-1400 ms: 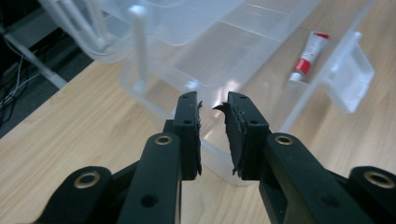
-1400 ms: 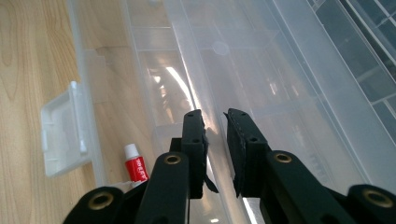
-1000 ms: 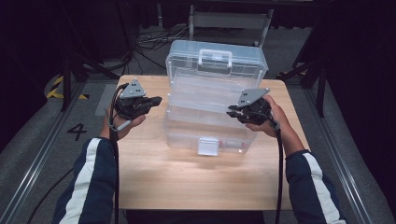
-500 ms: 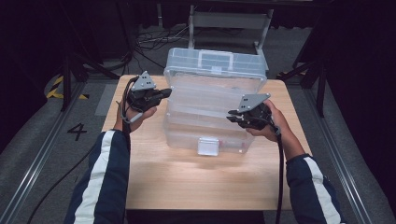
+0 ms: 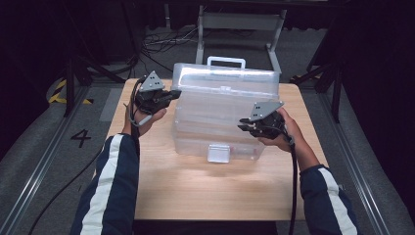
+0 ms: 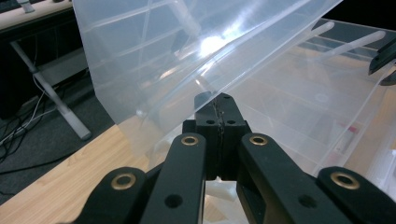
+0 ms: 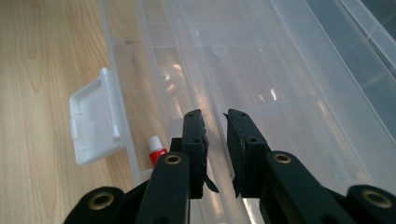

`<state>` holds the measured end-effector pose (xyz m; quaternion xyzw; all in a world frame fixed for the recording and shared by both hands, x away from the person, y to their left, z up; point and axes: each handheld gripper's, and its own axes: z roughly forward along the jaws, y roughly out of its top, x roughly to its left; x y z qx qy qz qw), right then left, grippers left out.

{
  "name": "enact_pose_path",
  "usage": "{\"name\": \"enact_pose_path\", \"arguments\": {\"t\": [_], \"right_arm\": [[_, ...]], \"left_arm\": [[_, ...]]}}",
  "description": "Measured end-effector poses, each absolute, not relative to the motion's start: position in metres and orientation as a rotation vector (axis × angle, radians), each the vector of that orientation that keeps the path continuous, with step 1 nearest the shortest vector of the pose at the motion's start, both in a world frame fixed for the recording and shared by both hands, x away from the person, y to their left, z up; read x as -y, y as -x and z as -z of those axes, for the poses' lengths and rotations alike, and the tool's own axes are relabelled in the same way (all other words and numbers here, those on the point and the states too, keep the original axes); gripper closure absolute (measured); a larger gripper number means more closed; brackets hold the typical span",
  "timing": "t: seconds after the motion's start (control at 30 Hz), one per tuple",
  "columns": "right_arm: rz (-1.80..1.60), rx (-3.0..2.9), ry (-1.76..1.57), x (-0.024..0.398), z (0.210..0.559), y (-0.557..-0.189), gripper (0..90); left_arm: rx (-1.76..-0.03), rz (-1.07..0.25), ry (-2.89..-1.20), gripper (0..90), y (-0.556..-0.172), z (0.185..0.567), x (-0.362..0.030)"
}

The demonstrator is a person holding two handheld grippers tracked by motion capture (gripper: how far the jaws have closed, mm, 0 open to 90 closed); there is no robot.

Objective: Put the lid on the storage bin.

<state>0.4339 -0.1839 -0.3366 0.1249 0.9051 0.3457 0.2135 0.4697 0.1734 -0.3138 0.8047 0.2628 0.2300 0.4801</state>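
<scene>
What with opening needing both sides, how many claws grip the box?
2: left claw on the lid, left edge; right claw on the clear box, right rim.

The left gripper [image 5: 172, 93] sits farther from the person and higher against the clear storage box [image 5: 222, 115] than a second ago, when it hung beside the box's left side at mid height; it is now at the box's upper left corner. Its jaws are closed on the edge of the lid [image 6: 201, 51], and that corner of the lid stands lifted and tilted. The sleeve [image 5: 110, 191] of the left arm reaches farther up the table.
</scene>
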Motion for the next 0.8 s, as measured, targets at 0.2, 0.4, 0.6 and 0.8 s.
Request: {"name": "enact_pose_path", "arguments": {"t": [0.2, 0.4, 0.6, 0.8], "right_arm": [[-0.959, -2.511, -0.352, 0.184, 0.338, -0.431, 78.4], [-0.952, -2.504, -0.355, 0.186, 0.34, -0.426, 78.7], [-0.94, -2.506, -0.361, 0.193, 0.344, -0.42, 79.7], [-0.94, -2.492, -0.376, 0.2, 0.347, -0.414, 80.9]], "left_arm": [[-0.636, -0.548, -1.959, 90.0, -0.468, 0.316, -0.174], [-0.623, -0.551, -1.98, 90.0, -0.466, 0.32, -0.173], [-0.607, -0.565, -1.989, 90.0, -0.458, 0.329, -0.173], [-0.603, -0.567, -1.993, 90.0, -0.456, 0.332, -0.173]]}}
